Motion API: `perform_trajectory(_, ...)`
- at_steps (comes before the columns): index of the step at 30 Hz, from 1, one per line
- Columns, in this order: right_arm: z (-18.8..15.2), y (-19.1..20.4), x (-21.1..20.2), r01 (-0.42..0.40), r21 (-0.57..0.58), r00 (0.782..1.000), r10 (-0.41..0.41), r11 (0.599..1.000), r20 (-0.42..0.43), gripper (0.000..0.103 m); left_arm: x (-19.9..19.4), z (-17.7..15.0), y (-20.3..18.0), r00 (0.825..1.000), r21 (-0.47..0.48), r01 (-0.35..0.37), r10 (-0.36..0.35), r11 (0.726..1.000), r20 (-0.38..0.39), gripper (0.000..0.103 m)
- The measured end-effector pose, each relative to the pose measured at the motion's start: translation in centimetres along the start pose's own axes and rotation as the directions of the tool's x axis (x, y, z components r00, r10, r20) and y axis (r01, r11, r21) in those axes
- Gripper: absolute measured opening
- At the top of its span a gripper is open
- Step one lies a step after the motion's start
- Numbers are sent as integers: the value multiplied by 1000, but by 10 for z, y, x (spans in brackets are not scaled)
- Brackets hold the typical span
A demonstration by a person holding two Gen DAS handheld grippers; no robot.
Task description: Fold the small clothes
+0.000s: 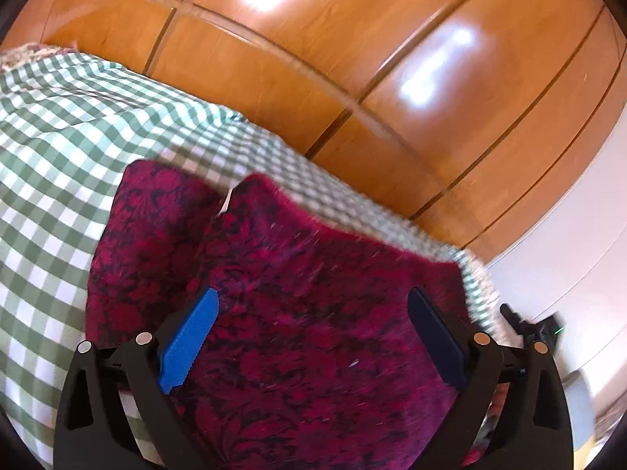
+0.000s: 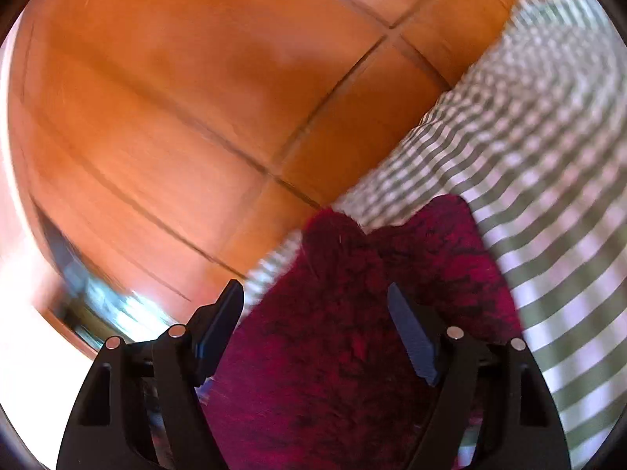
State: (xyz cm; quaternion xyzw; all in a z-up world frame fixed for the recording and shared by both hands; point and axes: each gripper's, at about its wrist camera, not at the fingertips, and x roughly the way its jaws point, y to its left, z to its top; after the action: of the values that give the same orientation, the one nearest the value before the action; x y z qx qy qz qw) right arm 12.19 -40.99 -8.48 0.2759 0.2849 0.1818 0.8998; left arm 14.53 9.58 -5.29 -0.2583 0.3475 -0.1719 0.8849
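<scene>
Your left gripper [image 1: 313, 313] hangs over the red garment [image 1: 274, 333] with its jaws wide apart; the blue pad [image 1: 190, 337] on one finger and the dark pad [image 1: 435, 337] on the other stand clear of the cloth on either side, and nothing is pinched between them. Your right gripper [image 2: 313, 313] also has its jaws spread, with the garment [image 2: 352, 333] showing between and below them, though neither pad presses on it.

That garment is crimson with a dark leafy pattern. It lies on the bed with the green-and-white checked cover [image 1: 58, 156], close to the edge that faces the wooden wardrobe [image 1: 352, 58]. In the left wrist view two rounded lobes of the cloth point toward that edge, with a notch between them where a small white tag [image 1: 227, 199] shows. From the right wrist view you see the same two lobes reaching almost to the cover's edge [image 2: 431, 137], with checked fabric running off to the right and the orange-brown wardrobe panels [image 2: 196, 117] filling the rest.

Both views are smeared by motion, the right one more so, so you cannot tell how many layers of cloth lie there
</scene>
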Motion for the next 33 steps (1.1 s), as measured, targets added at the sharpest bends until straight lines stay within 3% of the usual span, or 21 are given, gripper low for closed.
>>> perform_trajectory(2, -2, 20, 11, 167, -160, 985, -173, 973, -26, 71, 3, -3, -4, 999, 28, -39, 39, 999, 3, 96)
perform_trajectory(4, -4, 31, 19, 245, -261, 967, -256, 934, -10, 70, 11, -6, -6, 996, 55, -84, 85, 995, -13, 96)
perform_trajectory(7, -2, 38, 36, 340, -324, 932, -362, 883, -9, 70, 29, -11, -9, 988, 118, -145, 150, 982, -36, 97)
perform_trajectory(8, 2, 37, 46, 384, -320, 910, -414, 866, -30, 70, 32, -16, -13, 985, 162, -165, 172, 973, -31, 99)
perform_trajectory(10, 7, 26, 63, 401, -268, 895, -437, 876, -87, 68, 38, -23, -19, 977, 218, -202, 212, 955, -21, 99)
perform_trajectory(12, 7, 18, 80, 359, -244, 910, -396, 901, -121, 51, 44, -30, -26, 964, 285, -254, 266, 925, -7, 99)
perform_trajectory(13, 9, 18, 88, 347, -258, 912, -389, 902, -131, 31, 45, -34, -30, 958, 311, -271, 285, 911, 0, 99)
perform_trajectory(17, 3, 38, 77, 417, -331, 896, -443, 846, -4, 20, 39, -36, -33, 958, 308, -273, 288, 911, -2, 99)
perform_trajectory(19, 3, 34, 70, 444, -308, 889, -456, 841, 37, 20, 40, -33, -32, 961, 284, -265, 277, 922, -3, 99)
perform_trajectory(21, -2, 23, 76, 446, -285, 886, -465, 848, 5, 21, 42, -32, -31, 958, 278, -273, 287, 921, -11, 99)
perform_trajectory(25, -12, 13, 85, 444, -274, 888, -461, 853, 5, 35, 46, -32, -39, 943, 300, -309, 331, 902, -23, 99)
perform_trajectory(26, -13, 13, 83, 448, -273, 886, -463, 851, 12, 44, 45, -29, -43, 944, 291, -306, 330, 906, -33, 99)
perform_trajectory(30, -13, 8, 81, 431, -252, 897, -442, 867, 12, 48, 37, -8, -58, 980, 174, -180, 192, 968, -52, 99)
perform_trajectory(33, -13, 9, 81, 423, -234, 902, -431, 875, 20, 51, 46, 7, -76, 986, 146, -150, 158, 978, -45, 99)
